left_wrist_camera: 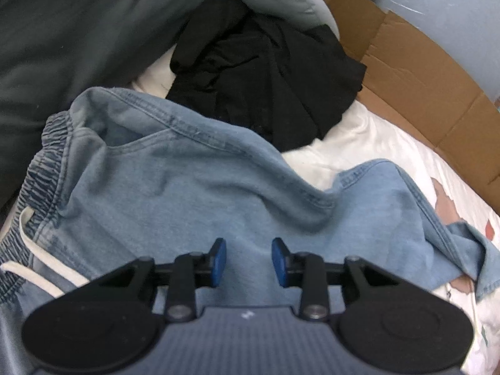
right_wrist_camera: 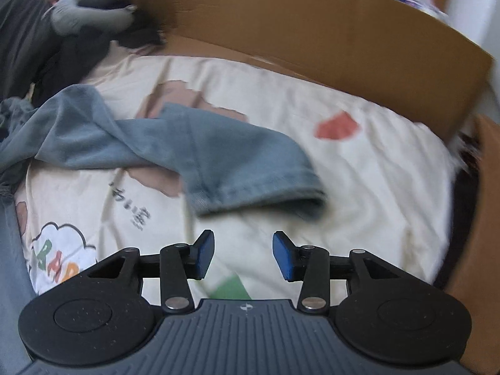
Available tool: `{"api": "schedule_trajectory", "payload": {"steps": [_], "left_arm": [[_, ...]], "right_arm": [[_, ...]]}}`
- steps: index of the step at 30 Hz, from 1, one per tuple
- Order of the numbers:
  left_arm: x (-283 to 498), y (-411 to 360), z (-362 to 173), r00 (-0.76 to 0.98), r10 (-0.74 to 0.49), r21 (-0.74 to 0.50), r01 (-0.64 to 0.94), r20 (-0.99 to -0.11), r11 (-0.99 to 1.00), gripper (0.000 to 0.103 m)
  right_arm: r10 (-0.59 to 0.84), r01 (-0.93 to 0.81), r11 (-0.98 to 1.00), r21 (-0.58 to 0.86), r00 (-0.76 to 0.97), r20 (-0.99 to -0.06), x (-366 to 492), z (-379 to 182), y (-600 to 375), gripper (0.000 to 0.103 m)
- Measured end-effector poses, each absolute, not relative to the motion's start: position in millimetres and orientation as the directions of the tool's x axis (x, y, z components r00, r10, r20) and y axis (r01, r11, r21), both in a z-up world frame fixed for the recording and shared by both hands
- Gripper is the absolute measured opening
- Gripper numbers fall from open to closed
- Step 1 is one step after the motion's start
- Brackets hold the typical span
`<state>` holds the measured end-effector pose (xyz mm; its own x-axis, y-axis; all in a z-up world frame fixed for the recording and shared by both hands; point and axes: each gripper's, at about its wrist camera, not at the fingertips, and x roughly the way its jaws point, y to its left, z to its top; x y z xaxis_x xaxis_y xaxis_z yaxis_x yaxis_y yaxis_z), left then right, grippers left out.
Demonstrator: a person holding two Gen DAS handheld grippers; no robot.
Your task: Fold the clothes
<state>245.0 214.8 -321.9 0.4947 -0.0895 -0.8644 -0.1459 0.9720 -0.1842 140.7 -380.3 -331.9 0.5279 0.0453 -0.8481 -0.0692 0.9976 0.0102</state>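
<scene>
The denim shorts (left_wrist_camera: 193, 187) lie rumpled and unfolded on the bed (right_wrist_camera: 359, 187); both the left gripper (left_wrist_camera: 249, 262) and right gripper (right_wrist_camera: 243, 254) hover open, empty. Folding looks barely begun.

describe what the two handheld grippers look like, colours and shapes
Both look alike. The left gripper and right gripper each have two blue rectangular pads on black linkage arms with silver pivot bolts, two round black discs at the base, and a ribbed grey-blue body with a small white mark. No cables visible.
</scene>
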Motion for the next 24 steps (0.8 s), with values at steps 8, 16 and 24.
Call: {"api": "schedule_trajectory", "payload": {"steps": [8,16,24], "left_arm": [[244.2,216.3,-337.8,0.512,-0.079,-0.192,-0.172,-0.855,0.966,0.037],[243.8,215.5,-344.2,0.518,-0.074,-0.191,-0.176,-0.852,0.966,0.041],[238.6,215.0,-345.7,0.529,-0.069,-0.188,-0.174,-0.846,0.967,0.041]], "right_arm": [[0.021,-0.134,0.989,-0.060,0.538,-0.843,178.0,-366.4,-343.4,0.052],[0.023,-0.186,0.979,-0.089,0.529,-0.849,202.0,-386.5,-322.5,0.060],[-0.078,-0.262,0.935,-0.239,0.504,-0.860,211.2,-390.6,-309.4,0.010]]}}
